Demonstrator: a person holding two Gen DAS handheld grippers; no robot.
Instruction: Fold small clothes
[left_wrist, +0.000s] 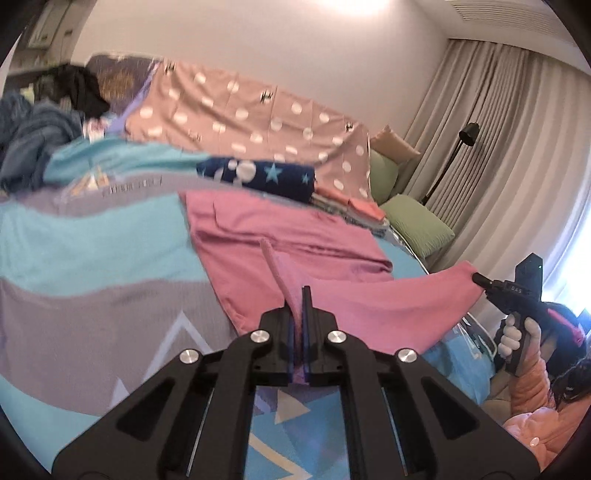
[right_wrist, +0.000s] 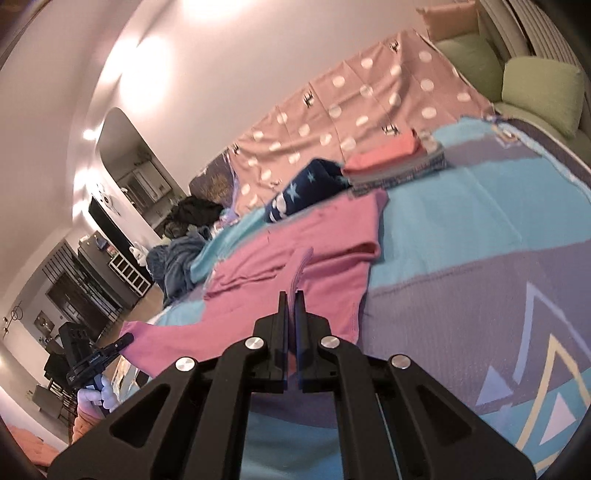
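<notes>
With both claws pinching its near hem, left claw (left_wrist: 298, 295) and right claw (right_wrist: 291, 299), you lift the pink garment (left_wrist: 295, 236), center frame, for folding over.

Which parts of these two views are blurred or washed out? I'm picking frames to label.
Left wrist view: the polka-dot sheet and blue bedcover smear with motion, and the window at right blows out. Right wrist view: lamp glare bleaches the wall, the folded stack is soft, and the bed edge bends with fisheye. The pink garment stays readable in both.
</notes>
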